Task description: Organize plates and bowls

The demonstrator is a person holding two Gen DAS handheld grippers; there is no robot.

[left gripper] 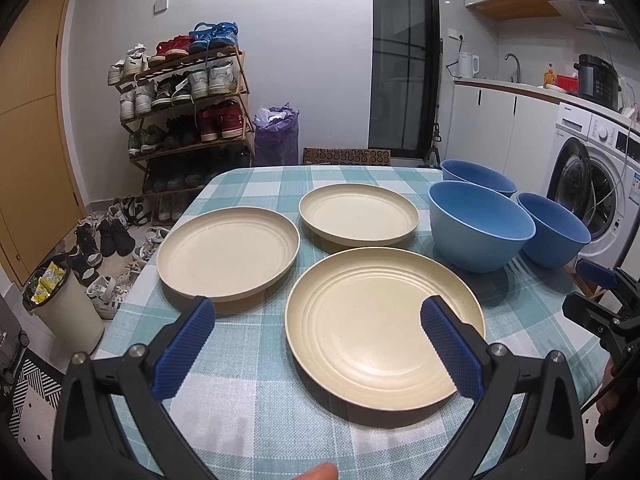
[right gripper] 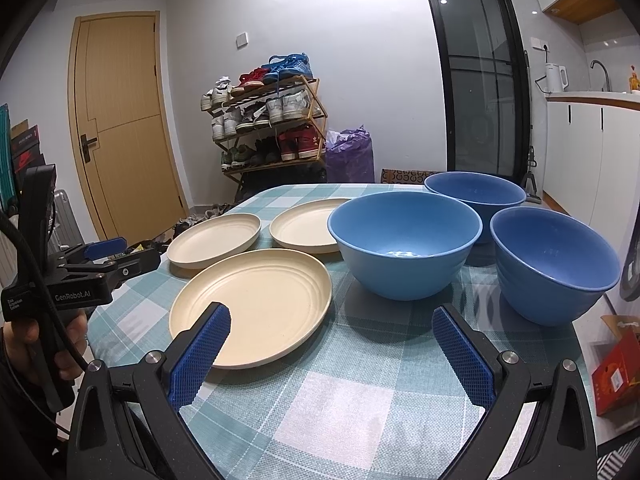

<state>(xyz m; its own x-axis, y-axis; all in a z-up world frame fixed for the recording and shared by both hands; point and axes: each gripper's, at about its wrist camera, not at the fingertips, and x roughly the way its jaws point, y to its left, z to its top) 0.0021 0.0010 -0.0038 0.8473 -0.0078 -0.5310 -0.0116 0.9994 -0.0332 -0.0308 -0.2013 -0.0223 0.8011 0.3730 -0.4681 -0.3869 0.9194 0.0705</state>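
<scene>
Three cream plates lie apart on the checked tablecloth: a near plate (left gripper: 384,328) (right gripper: 256,308), a left plate (left gripper: 228,252) (right gripper: 214,240) and a far plate (left gripper: 358,214) (right gripper: 304,226). To their right stand three blue bowls: a middle bowl (left gripper: 480,224) (right gripper: 404,240), a far bowl (left gripper: 478,178) (right gripper: 476,194) and a right bowl (left gripper: 554,230) (right gripper: 554,264). My left gripper (left gripper: 318,316) is open, hovering over the near plate's left edge. My right gripper (right gripper: 332,324) is open above bare cloth between the near plate and the bowls. Neither holds anything.
The table (left gripper: 248,420) has open cloth at the front. The other gripper shows at the right edge (left gripper: 608,300) and at the left, held by a hand (right gripper: 80,276). A bin (left gripper: 60,304), shoe rack (left gripper: 184,108) and washing machine (left gripper: 596,184) surround the table.
</scene>
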